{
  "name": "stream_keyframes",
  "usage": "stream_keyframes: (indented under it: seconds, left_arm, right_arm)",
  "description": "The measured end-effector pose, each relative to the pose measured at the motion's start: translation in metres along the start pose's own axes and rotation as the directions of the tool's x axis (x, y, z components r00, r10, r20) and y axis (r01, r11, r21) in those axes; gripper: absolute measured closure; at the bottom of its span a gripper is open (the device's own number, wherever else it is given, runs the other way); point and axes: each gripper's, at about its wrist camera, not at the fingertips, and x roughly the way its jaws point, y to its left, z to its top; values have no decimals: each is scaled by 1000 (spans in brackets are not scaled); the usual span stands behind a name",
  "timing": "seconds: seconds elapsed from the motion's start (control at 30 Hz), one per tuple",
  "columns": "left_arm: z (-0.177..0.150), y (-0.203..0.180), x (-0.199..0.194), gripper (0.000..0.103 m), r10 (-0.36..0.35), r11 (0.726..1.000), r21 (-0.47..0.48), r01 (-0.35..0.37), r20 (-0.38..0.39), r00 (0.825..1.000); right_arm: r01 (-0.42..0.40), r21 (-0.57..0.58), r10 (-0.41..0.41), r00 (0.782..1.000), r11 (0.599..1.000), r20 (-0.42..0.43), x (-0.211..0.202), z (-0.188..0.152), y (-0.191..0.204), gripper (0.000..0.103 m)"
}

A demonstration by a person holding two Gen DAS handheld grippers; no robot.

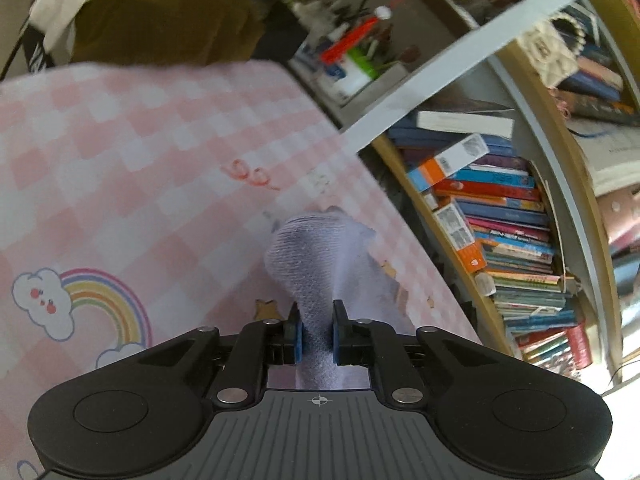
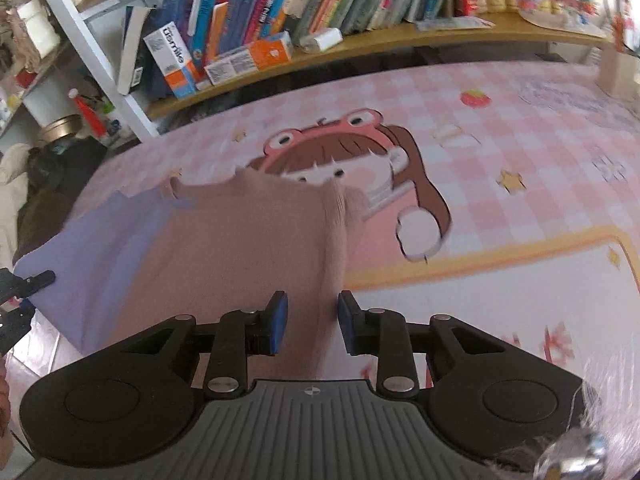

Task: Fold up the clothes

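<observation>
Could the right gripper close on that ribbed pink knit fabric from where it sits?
Probably yes: the right gripper is open, and the ribbed pink knit fabric already lies between its pads with nothing in the way.

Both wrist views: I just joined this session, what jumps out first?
In the left wrist view, the left gripper is shut on a bunched lavender cloth, lifted above the pink checked table cover. In the right wrist view, the right gripper stands open over a dusty-pink knitted garment spread across the cover's cartoon frog-hat girl print. A crowded bookshelf runs behind the table.
</observation>
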Motion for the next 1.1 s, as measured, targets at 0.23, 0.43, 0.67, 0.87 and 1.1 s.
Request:
stream_keyframes:
  seconds: [0.23, 0.43, 0.67, 0.87, 1.1]
  left_arm:
    - [-18, -56, -26, 92, -24, 980, 200, 10, 68, 997]
    - [-58, -130, -50, 92, -76, 875, 483, 24, 90, 993]
    - [-154, -201, -33, 91, -29, 590, 807, 31, -17, 999]
    - [-254, -231, 9, 83, 148, 263, 960, 95, -137, 979]
    - [-246, -229, -15, 96, 64, 292, 956, 19, -39, 997]
  right_arm:
    - [-74, 8, 75, 997, 997, -30, 14, 11, -22, 94]
    - [-160, 30, 161, 986, 987, -53, 20, 12, -41, 95]
    - [-239, 14, 239, 968, 971, -83, 25, 16, -54, 95]
    - [-287, -2, 285, 952, 958, -108, 28, 18, -62, 95]
    - [-325, 1, 323, 938, 946, -122, 31, 19, -67, 95]
